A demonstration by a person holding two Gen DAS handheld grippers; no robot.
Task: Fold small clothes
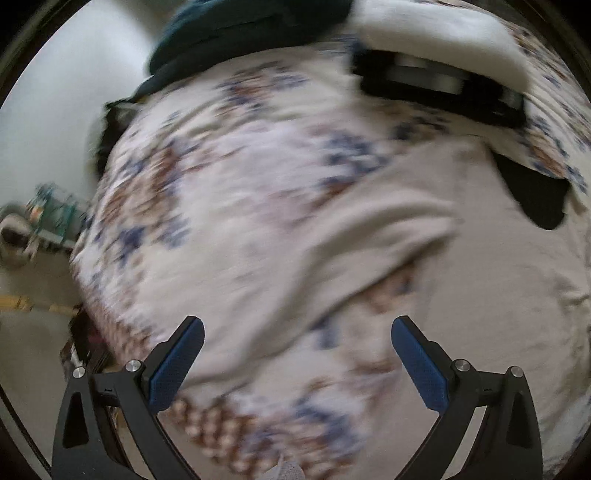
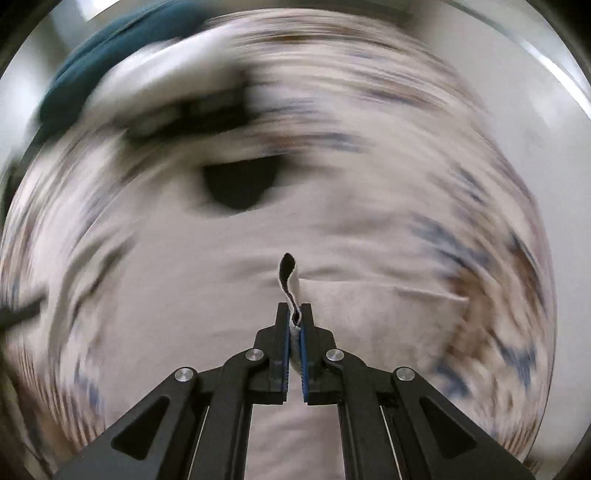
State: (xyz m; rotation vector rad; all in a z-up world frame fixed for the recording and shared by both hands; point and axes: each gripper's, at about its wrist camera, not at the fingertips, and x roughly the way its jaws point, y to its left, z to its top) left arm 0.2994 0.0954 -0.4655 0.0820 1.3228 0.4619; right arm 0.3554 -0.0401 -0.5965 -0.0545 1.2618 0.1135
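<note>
A beige garment [image 1: 424,236] lies spread on a floral bedspread [image 1: 236,147], with a fold ridge across its middle and a dark neck opening [image 1: 535,199] at the right. My left gripper [image 1: 297,332] is open and empty, hovering above the garment's left edge. In the right wrist view my right gripper [image 2: 294,314] is shut on a pinched edge of the beige garment [image 2: 221,314], with a dark trim strip [image 2: 287,269] rising from the jaws. The dark neck opening [image 2: 240,184] lies beyond. Both views are blurred.
A dark teal cloth [image 1: 236,33] and a white item [image 1: 443,37] over a black strip [image 1: 443,92] lie at the far side of the bed. The bed's left edge drops to the floor [image 1: 33,332], with clutter there.
</note>
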